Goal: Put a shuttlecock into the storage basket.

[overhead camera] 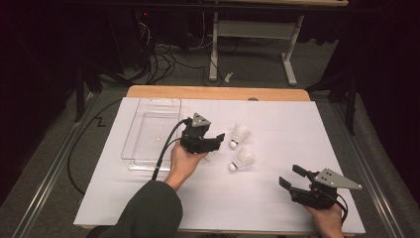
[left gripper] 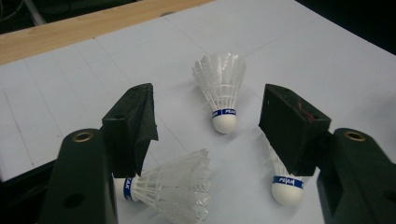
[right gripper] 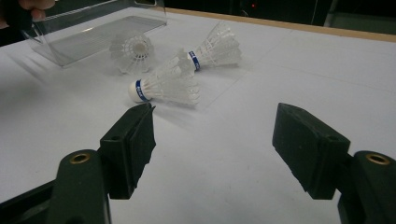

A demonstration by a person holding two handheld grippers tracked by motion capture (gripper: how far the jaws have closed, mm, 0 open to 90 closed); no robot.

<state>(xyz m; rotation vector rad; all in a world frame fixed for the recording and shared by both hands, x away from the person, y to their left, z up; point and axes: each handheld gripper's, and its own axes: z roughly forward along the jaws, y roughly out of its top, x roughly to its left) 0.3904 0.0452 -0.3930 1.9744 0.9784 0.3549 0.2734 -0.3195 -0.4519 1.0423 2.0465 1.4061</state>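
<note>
**Inspector:** On the white table cover (overhead camera: 267, 198), near its middle, three white shuttlecocks lie close together. State the left gripper's condition.

**Assistant:** Left gripper (overhead camera: 212, 142) hangs over the group, jaws spread wide, nothing between them. In its own view the nearest shuttlecock (left gripper: 170, 189) lies on its side just below the left jaw, cork toward that jaw, feathers pointing right. I cannot tell whether the jaw touches it.

**Inspector:** The other two?

**Assistant:** A second shuttlecock (left gripper: 223, 88) lies between the jaws but farther off, cork toward the camera, with a blue band above the cork. A third shuttlecock (left gripper: 286, 184) sits partly behind the right jaw, its cork and blue band visible below it.

**Inspector:** Right gripper?

**Assistant:** Right gripper (overhead camera: 293, 177) is held near the table's front right corner, well apart from the shuttlecocks. Jaws wide, empty. Its view looks across bare cover toward the group.

**Inspector:** Anything else on the table?

**Assistant:** A clear plastic tray (overhead camera: 130, 148) stands left of the left gripper, near the shuttlecocks. A wooden table edge (overhead camera: 218, 92) shows beyond the cover. The left hand (overhead camera: 184, 161) grips its tool from below, a dark sleeve (overhead camera: 148, 210) behind it.
</note>
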